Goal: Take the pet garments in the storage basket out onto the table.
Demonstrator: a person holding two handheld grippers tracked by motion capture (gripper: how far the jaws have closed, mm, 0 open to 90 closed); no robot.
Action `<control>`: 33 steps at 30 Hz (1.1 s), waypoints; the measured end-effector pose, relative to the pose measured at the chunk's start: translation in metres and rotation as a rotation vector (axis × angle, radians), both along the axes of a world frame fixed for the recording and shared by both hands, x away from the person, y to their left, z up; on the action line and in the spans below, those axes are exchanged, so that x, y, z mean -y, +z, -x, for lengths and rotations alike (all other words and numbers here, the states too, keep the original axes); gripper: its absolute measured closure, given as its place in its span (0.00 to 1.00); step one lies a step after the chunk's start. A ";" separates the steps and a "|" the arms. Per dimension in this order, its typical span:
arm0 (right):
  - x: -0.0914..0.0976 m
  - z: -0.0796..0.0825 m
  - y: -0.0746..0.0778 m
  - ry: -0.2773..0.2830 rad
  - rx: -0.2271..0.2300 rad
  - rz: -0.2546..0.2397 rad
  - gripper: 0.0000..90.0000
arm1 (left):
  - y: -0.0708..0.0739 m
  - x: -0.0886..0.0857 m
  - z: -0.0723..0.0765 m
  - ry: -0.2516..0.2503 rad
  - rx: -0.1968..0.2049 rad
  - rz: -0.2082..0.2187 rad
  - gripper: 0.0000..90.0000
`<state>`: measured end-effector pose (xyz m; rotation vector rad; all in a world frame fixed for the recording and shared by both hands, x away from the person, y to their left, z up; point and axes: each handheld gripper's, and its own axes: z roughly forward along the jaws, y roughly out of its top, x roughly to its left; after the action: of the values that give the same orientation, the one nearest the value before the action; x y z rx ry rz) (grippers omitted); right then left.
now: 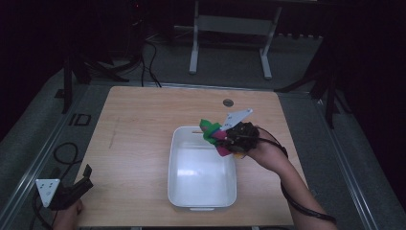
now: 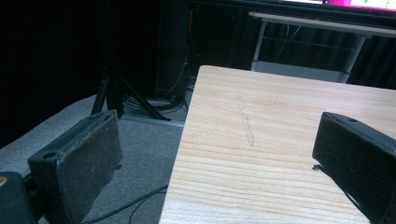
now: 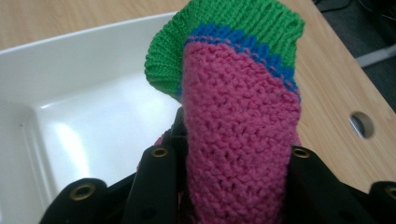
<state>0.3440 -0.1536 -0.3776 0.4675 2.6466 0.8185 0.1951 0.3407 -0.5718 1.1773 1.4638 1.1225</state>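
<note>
Dark room, wooden table (image 1: 139, 143) with a white plastic bin (image 1: 178, 189) right of centre. Right gripper (image 1: 225, 136) clamped on a knitted pink sock (image 3: 238, 140) with green-blue cuff, held above the bin's far right corner, long axis pointing cuff-first toward the bin's far rim; bin interior lies just below and left of it, nothing in between. Left gripper (image 1: 79, 184) idles at the table's near left corner, jaws apart, empty, well apart from the bin.
</note>
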 end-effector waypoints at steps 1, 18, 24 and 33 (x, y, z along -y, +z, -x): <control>0.004 -0.001 0.000 -0.010 0.003 -0.002 0.76 | 0.000 0.000 0.000 0.001 0.001 -0.001 0.02; 0.082 -0.014 -0.002 -0.196 0.007 -0.039 0.76 | 0.000 0.000 0.000 0.002 -0.001 -0.006 0.02; 0.103 -0.017 -0.008 -0.261 0.012 -0.039 0.76 | 0.000 0.001 0.000 0.006 0.002 -0.004 0.02; 0.122 -0.024 -0.023 -0.324 0.008 -0.051 0.76 | 0.000 0.000 0.000 0.004 -0.001 -0.006 0.02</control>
<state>0.3678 -0.2755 -0.4010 0.8761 2.4545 0.7811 0.1949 0.3403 -0.5718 1.1798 1.4644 1.1299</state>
